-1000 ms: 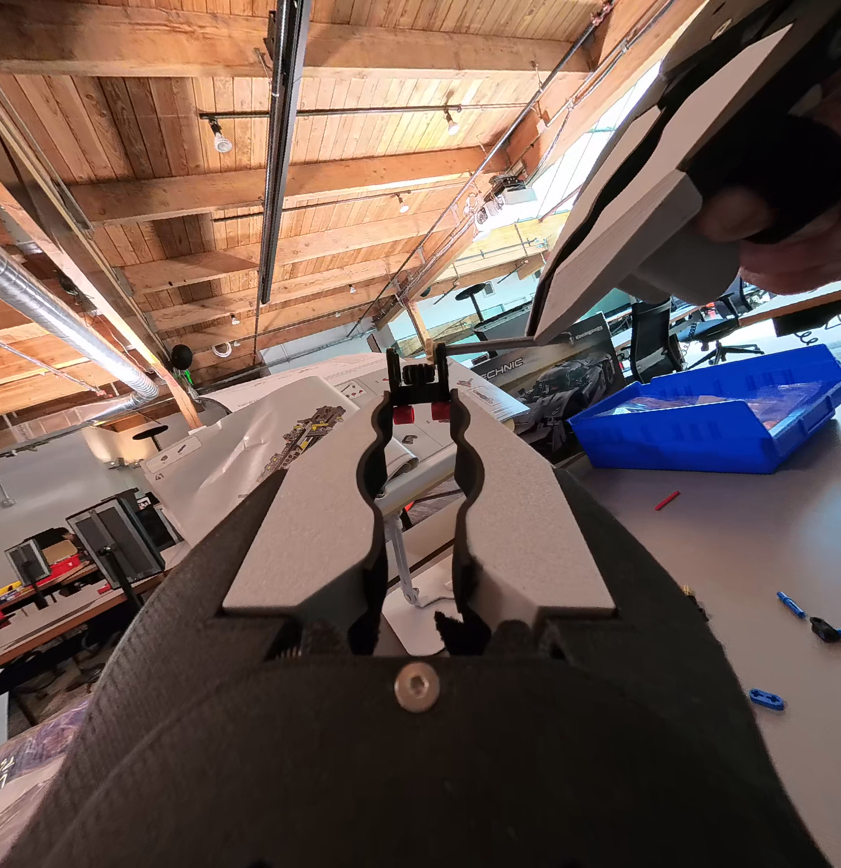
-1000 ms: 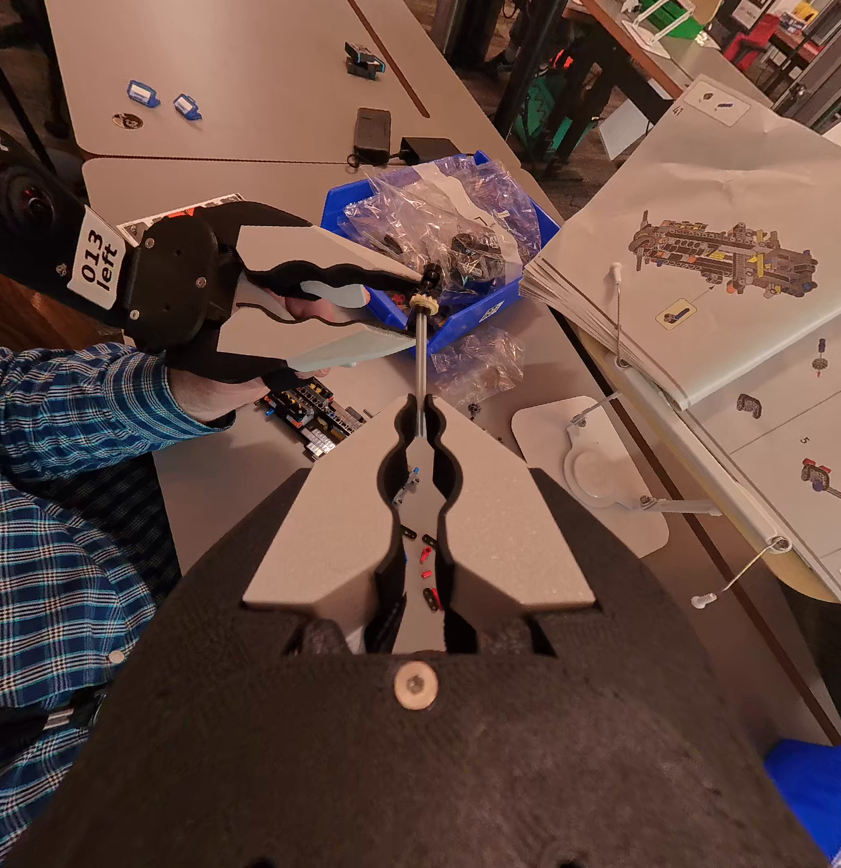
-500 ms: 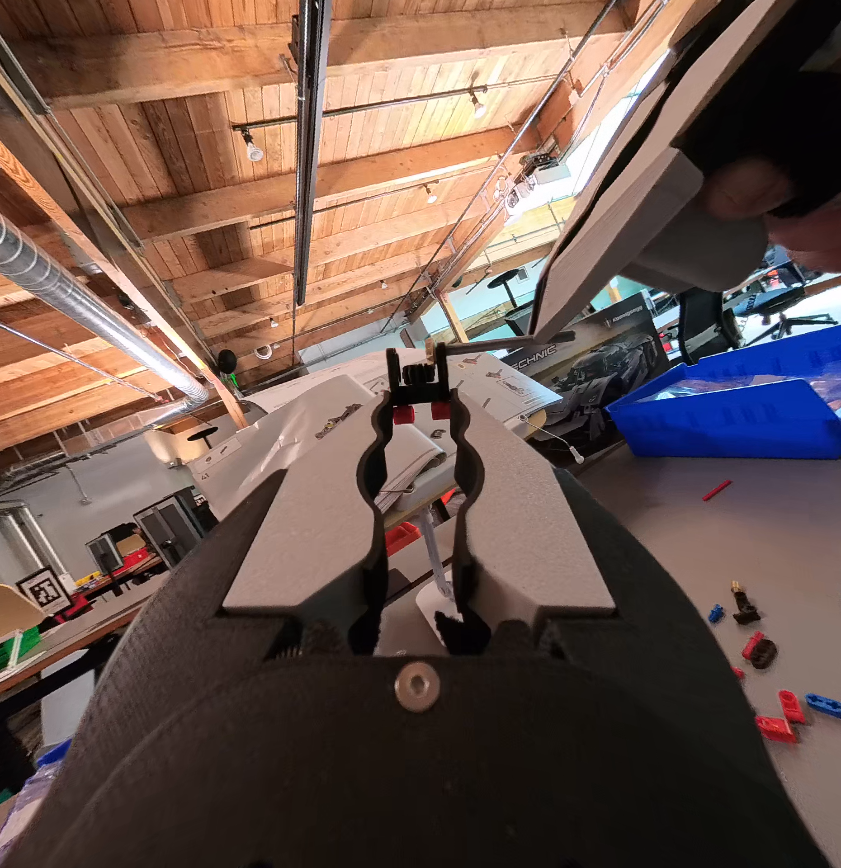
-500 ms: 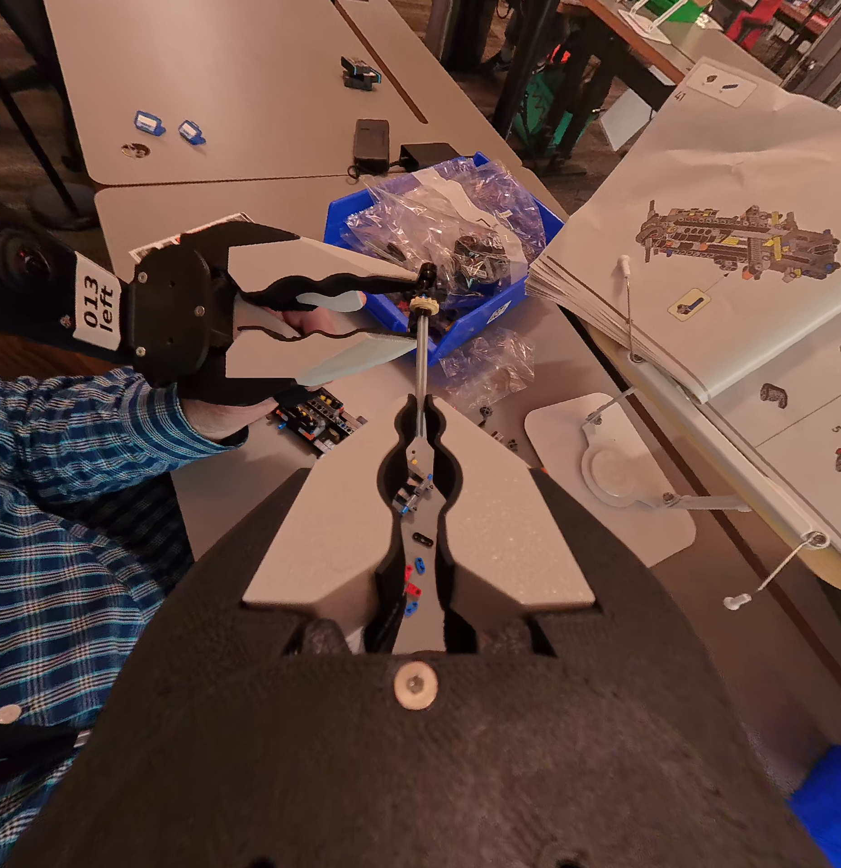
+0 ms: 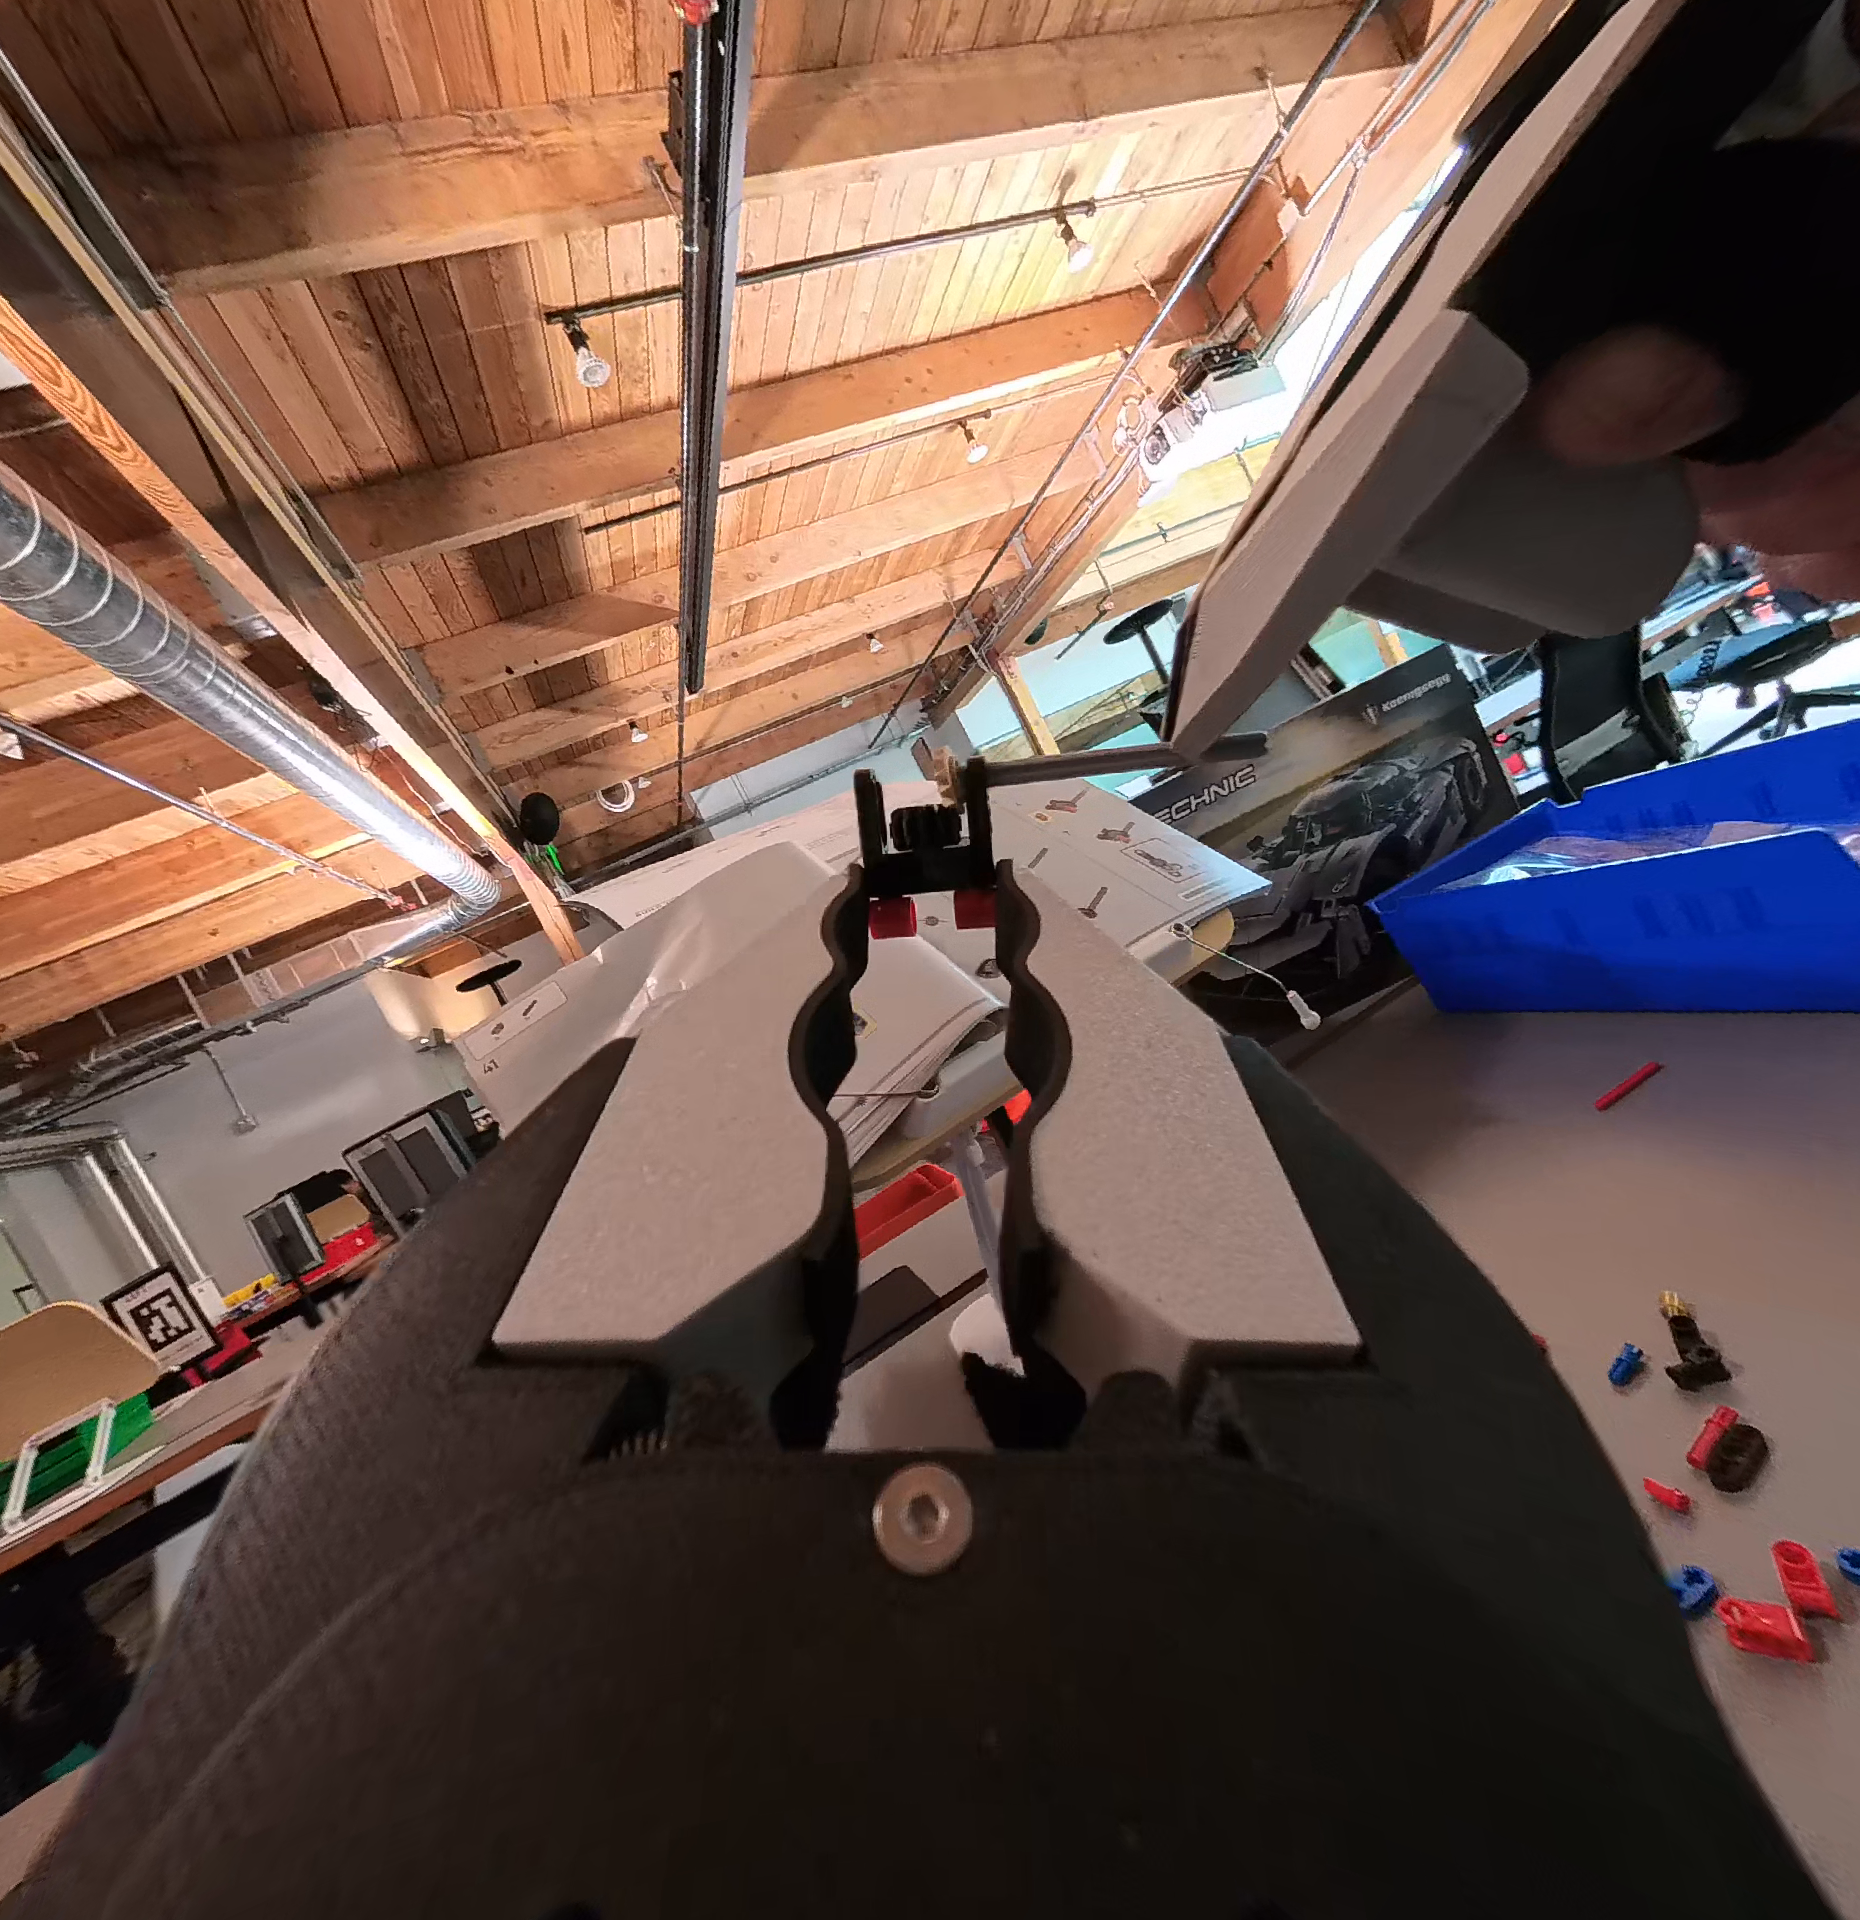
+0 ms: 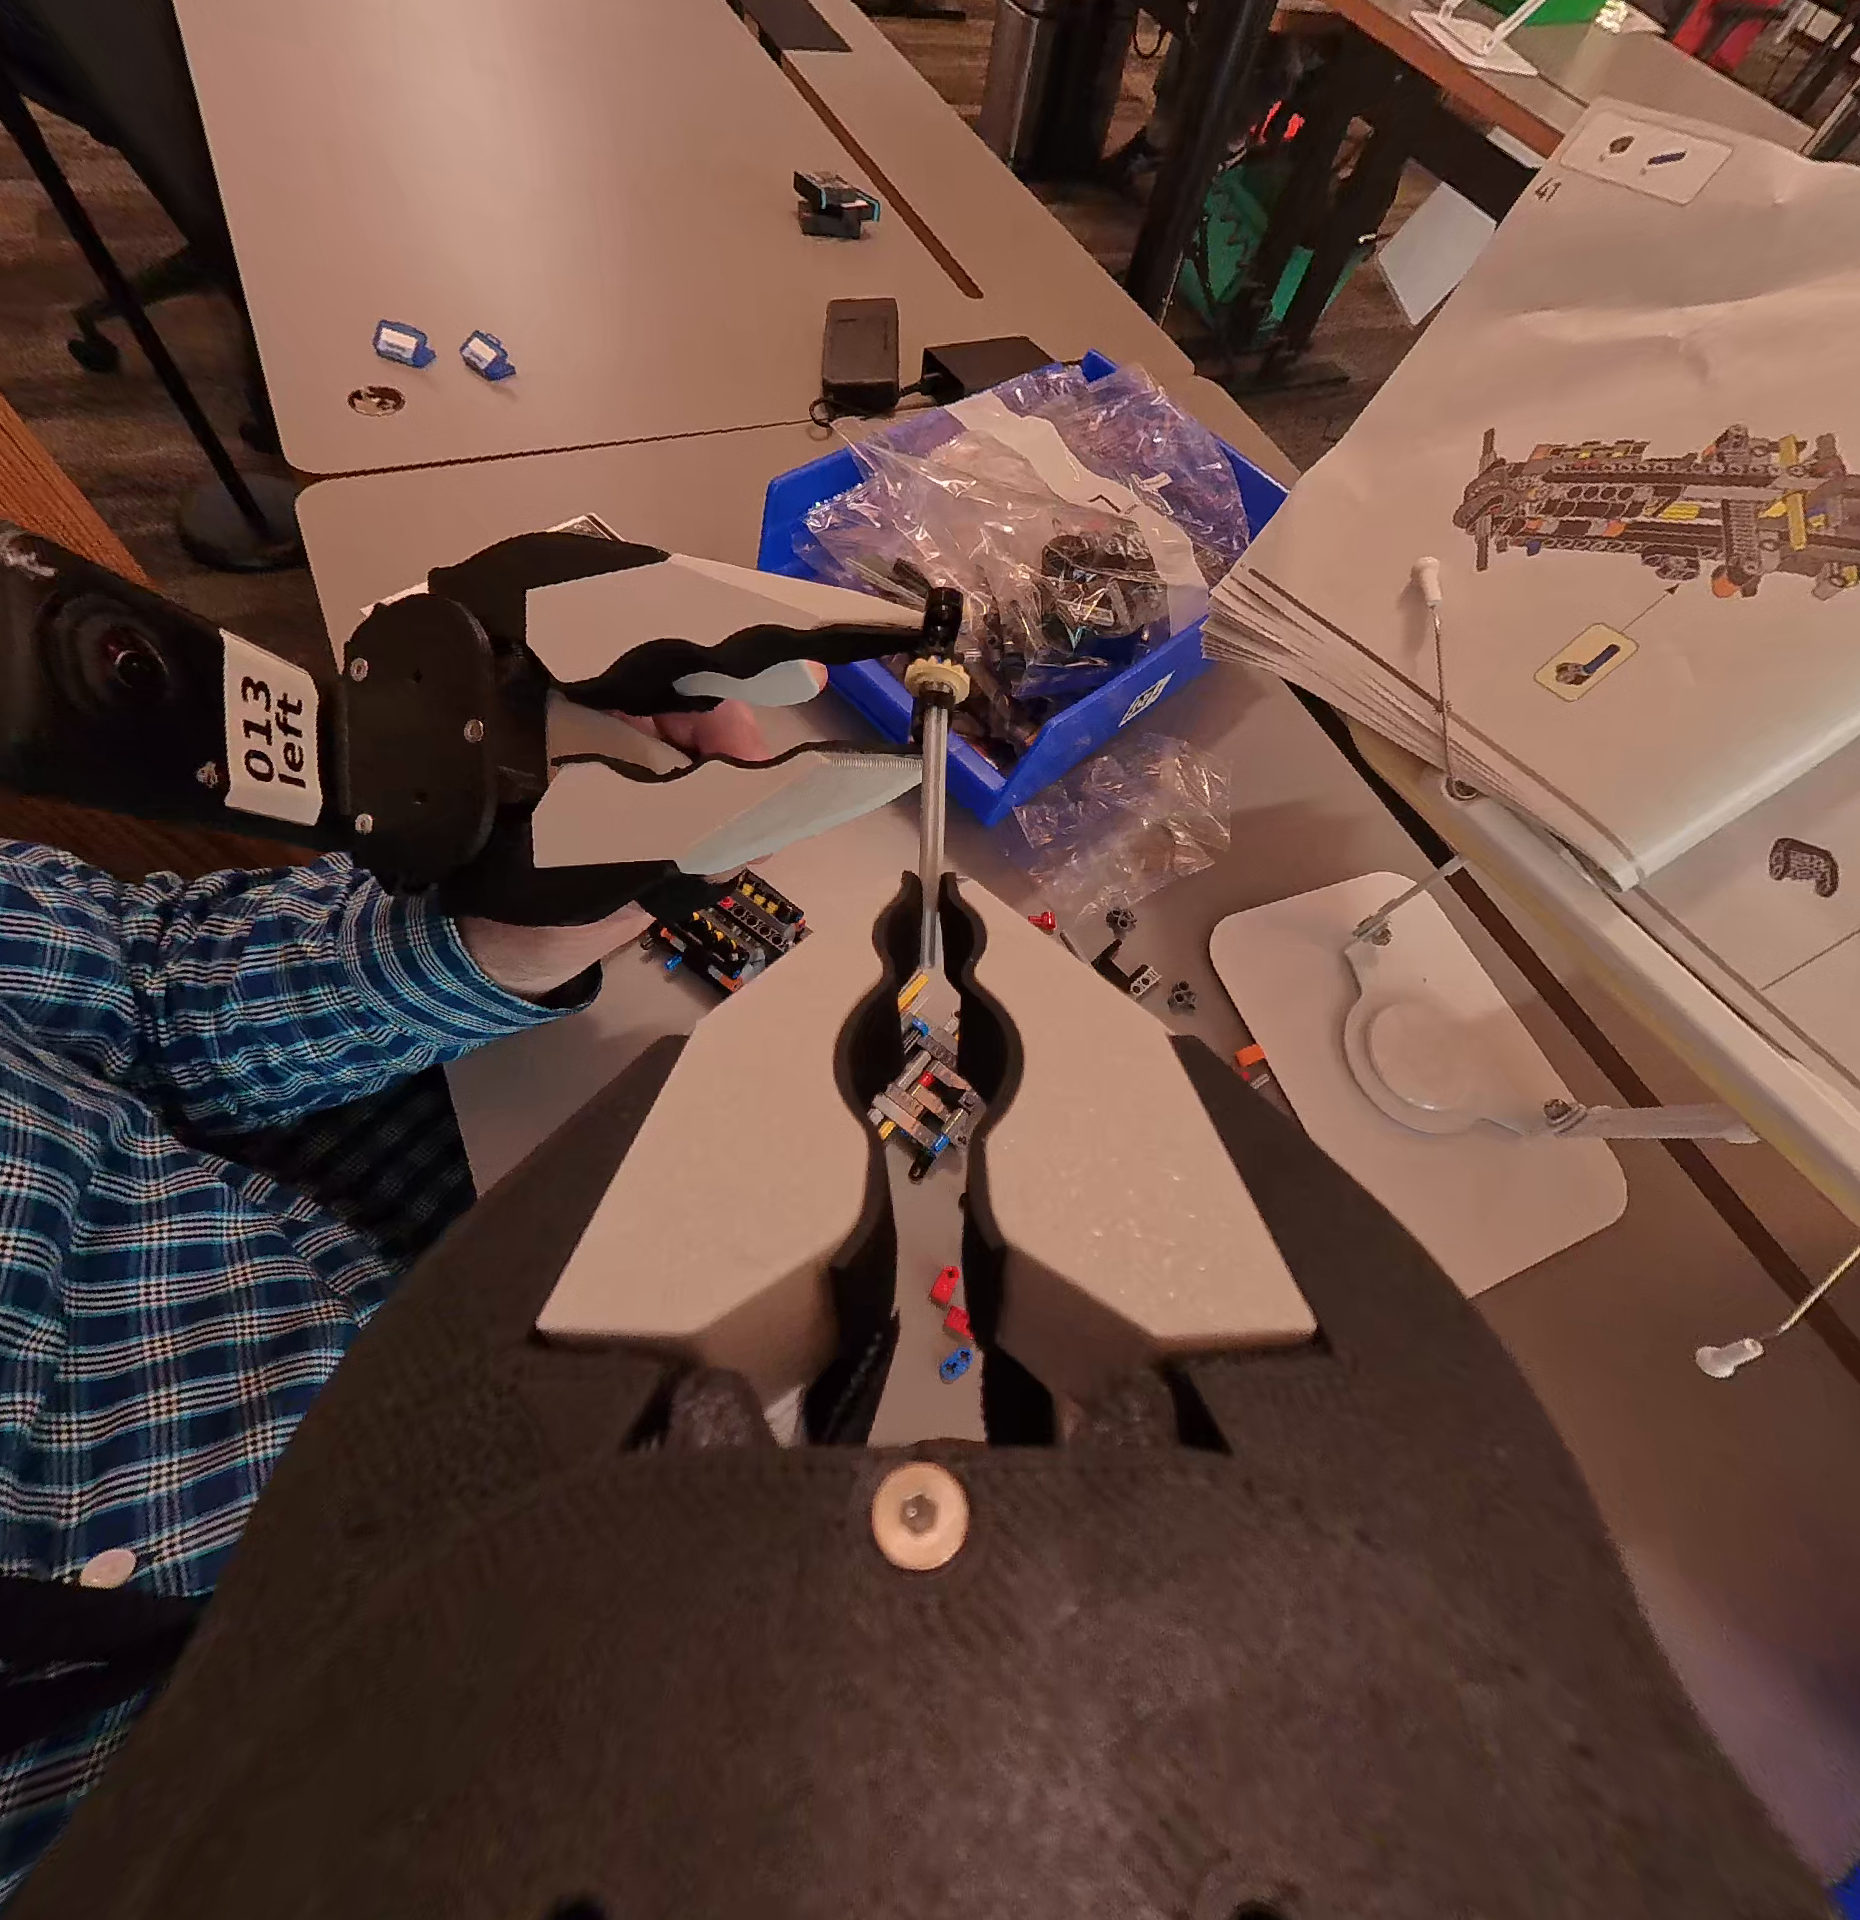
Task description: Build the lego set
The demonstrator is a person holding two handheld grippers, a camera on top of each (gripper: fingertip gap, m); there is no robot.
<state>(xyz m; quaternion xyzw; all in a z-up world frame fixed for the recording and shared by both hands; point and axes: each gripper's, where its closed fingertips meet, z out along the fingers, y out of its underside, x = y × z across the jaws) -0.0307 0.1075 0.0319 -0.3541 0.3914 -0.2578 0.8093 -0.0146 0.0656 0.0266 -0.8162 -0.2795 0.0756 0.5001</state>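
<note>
My left gripper (image 5: 926,894) is shut on a small black frame (image 5: 921,831) with two red pins and a black gear, held up in the air. My right gripper (image 6: 931,894) is shut on a long grey axle (image 6: 934,790). The axle's far end carries a tan bush (image 6: 936,681) and sits in the frame's side hole. The axle (image 5: 1071,767) and the right gripper (image 5: 1206,740) also show in the left wrist view, at the upper right. The left gripper (image 6: 915,691) shows in the right wrist view, on a hand in a plaid sleeve.
A blue bin (image 6: 1092,717) with bags of parts stands behind the grippers. An open instruction booklet (image 6: 1632,416) rests on a white stand (image 6: 1425,1143) at the right. A partly built black assembly (image 6: 728,930) and loose pieces (image 5: 1757,1600) lie on the grey table. Tip to tip, the grippers are about 5 cm apart.
Both grippers keep their hold, with the axle still in the frame. The pair has swung together over the table, so more loose pieces show in the left wrist view.
</note>
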